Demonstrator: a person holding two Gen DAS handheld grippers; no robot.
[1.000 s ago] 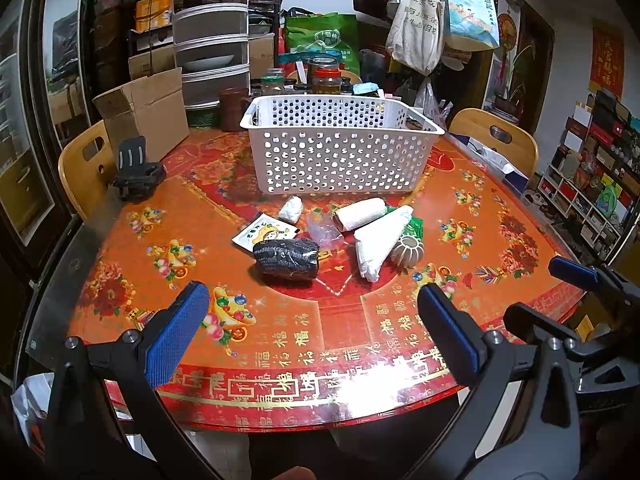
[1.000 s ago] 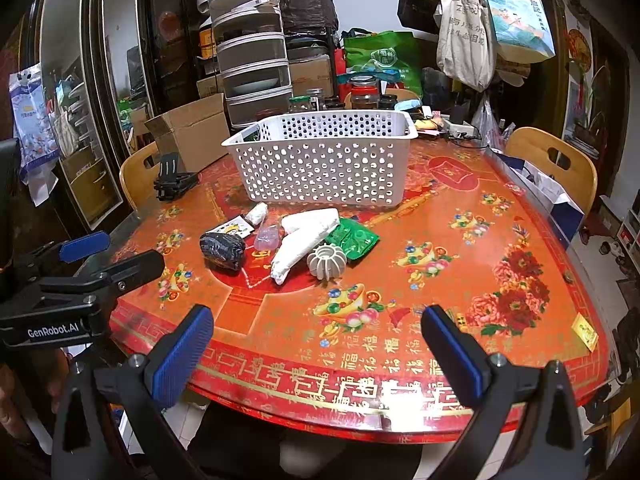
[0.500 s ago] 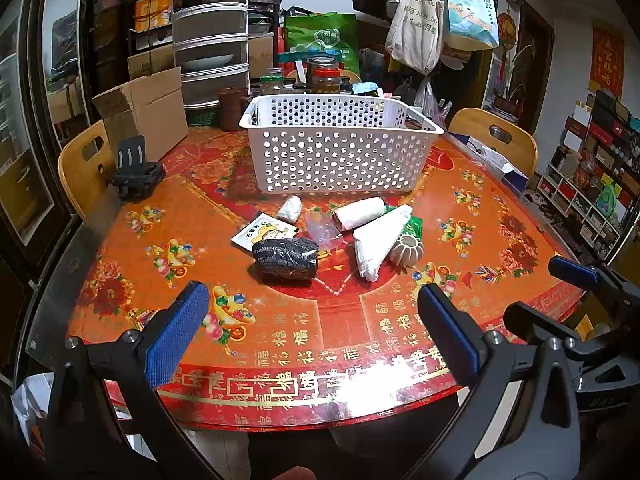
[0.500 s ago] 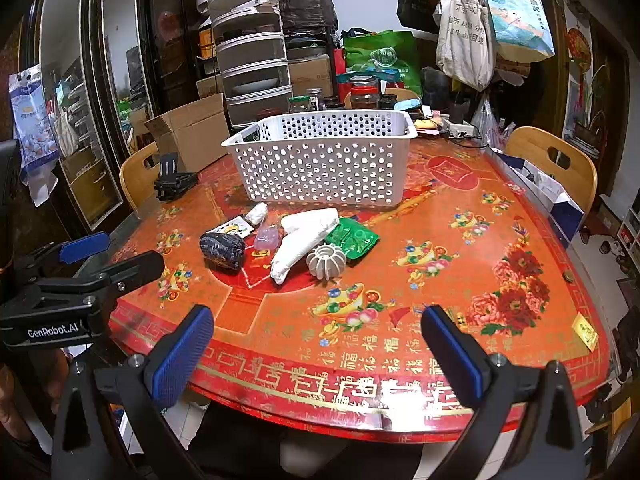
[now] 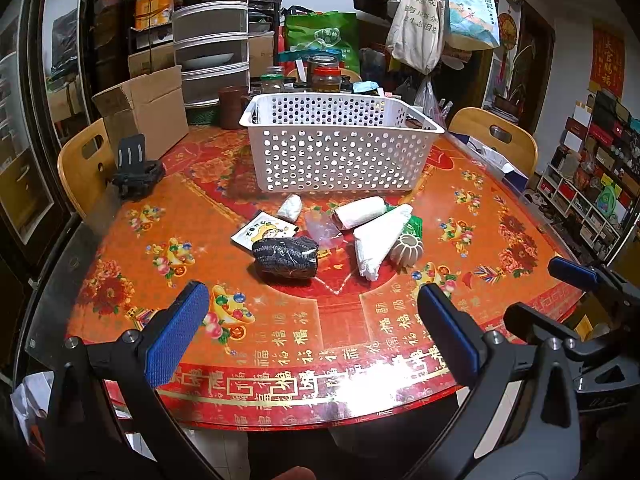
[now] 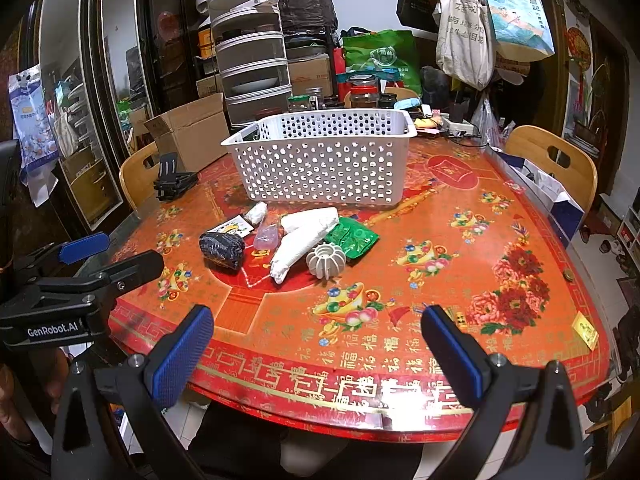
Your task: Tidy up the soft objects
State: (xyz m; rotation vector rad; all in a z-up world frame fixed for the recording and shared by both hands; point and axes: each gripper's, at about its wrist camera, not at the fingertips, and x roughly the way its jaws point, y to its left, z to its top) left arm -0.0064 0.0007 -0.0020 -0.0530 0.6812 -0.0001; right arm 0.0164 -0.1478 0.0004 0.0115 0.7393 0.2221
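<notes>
A pile of small objects lies mid-table in front of a white perforated basket (image 5: 340, 148) (image 6: 324, 160): a dark rolled cloth (image 5: 286, 256) (image 6: 222, 249), two white rolled cloths (image 5: 380, 240) (image 6: 300, 240), a small white roll (image 5: 290, 207), a ribbed white ball (image 5: 407, 245) (image 6: 326, 261), a green packet (image 6: 354, 238), a printed sachet (image 5: 262, 234) and a clear pinkish piece (image 5: 322, 230). My left gripper (image 5: 312, 332) is open and empty over the near table edge. My right gripper (image 6: 316, 344) is open and empty, also at the near edge.
The round table (image 5: 160, 216) has a red patterned cover. A black phone stand (image 5: 136, 168) sits at the left, a cardboard box (image 5: 144, 108) behind it. Jars and stacked drawers stand behind the basket. Wooden chairs (image 6: 556, 160) stand at both sides.
</notes>
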